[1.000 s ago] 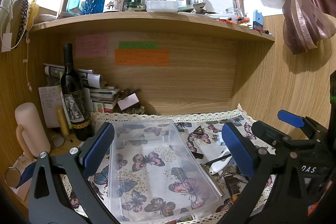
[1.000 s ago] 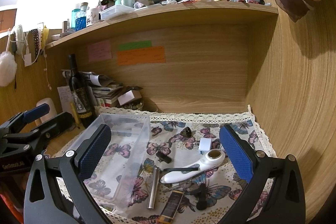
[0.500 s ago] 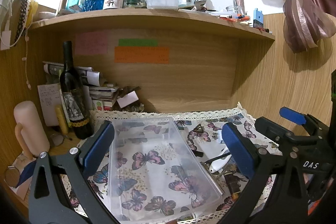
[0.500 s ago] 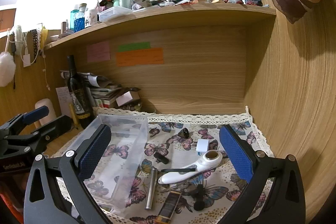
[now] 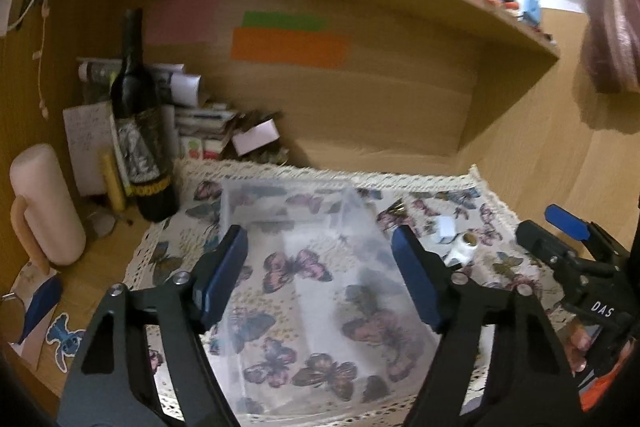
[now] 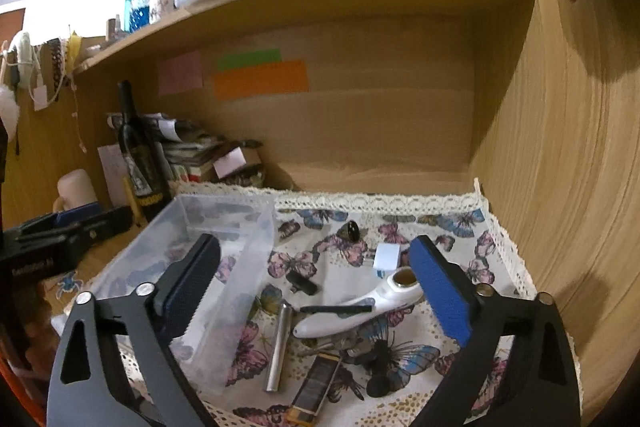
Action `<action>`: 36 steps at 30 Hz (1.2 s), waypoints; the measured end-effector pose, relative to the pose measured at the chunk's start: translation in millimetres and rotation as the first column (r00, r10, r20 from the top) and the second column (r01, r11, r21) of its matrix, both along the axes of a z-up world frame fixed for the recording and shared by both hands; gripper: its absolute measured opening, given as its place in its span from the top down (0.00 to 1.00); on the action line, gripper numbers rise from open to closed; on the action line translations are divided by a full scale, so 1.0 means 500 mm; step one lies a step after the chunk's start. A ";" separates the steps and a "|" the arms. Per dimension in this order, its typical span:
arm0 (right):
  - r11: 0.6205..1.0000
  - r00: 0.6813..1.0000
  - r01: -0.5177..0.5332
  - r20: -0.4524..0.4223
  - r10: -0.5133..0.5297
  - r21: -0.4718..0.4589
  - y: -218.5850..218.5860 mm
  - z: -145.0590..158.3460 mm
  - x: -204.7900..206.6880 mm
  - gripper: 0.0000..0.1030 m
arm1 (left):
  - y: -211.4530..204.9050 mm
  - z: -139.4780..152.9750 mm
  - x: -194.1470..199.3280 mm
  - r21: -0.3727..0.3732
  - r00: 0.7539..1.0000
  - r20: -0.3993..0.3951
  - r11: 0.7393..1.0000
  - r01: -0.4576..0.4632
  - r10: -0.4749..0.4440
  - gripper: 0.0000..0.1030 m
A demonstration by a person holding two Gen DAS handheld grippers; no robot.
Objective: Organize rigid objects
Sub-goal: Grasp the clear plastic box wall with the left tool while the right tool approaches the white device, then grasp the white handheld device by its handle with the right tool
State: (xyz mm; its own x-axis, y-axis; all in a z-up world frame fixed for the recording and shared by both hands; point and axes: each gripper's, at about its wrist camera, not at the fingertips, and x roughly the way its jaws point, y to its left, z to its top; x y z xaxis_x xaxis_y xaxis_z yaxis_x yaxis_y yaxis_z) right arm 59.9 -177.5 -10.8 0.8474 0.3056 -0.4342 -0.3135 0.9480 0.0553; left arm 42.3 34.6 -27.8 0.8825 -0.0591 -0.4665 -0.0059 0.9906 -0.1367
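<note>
Both sets of jaws are closing on nothing: my left gripper (image 5: 320,277) straddles the clear bin (image 5: 316,267), steadying it; my right gripper (image 6: 316,291) brackets the white handheld tool (image 6: 360,311).

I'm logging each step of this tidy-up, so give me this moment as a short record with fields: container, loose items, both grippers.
container: clear plastic bin, on the butterfly cloth, nothing visible inside
loose items: white handheld device, metal tube, small white block, dark flat bar, all on the cloth right of the bin
left gripper: over the bin, jaws closing, nothing between the pads
right gripper: above the loose items, jaws closing, gripping nothing
background: wine bottle standing left of the bin
</note>
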 end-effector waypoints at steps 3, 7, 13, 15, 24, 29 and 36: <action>1.000 0.999 0.007 -0.036 -0.008 -0.016 -0.003 -0.013 0.015 0.22 | 0.024 -0.014 0.015 0.012 0.999 -0.047 1.000 -0.018 0.019 0.44; 0.999 0.997 0.017 -0.076 -0.020 -0.044 -0.004 -0.028 0.030 0.32 | 0.061 -0.041 0.042 0.017 0.989 -0.142 0.999 -0.034 0.036 0.57; 0.996 0.988 0.043 -0.143 -0.055 -0.081 -0.015 -0.053 0.052 0.42 | 0.106 -0.080 0.077 0.025 0.964 -0.263 0.999 -0.037 0.042 0.64; 0.995 0.983 0.058 -0.168 -0.072 -0.087 -0.023 -0.062 0.061 0.44 | 0.115 -0.088 0.084 0.038 0.958 -0.283 0.999 -0.037 0.046 0.67; 0.987 0.947 0.116 -0.286 -0.143 -0.109 -0.059 -0.098 0.105 0.46 | 0.125 -0.116 0.120 -0.015 0.913 -0.403 0.997 0.072 -0.072 0.88; 0.987 0.918 0.128 -0.364 -0.155 -0.099 -0.070 -0.121 0.146 0.46 | 0.117 -0.113 0.138 0.024 0.911 -0.407 0.995 0.092 -0.075 0.89; 0.985 0.857 0.145 -0.487 -0.171 -0.091 -0.065 -0.165 0.213 0.46 | 0.124 -0.116 0.162 0.029 0.906 -0.414 0.994 0.110 -0.088 0.89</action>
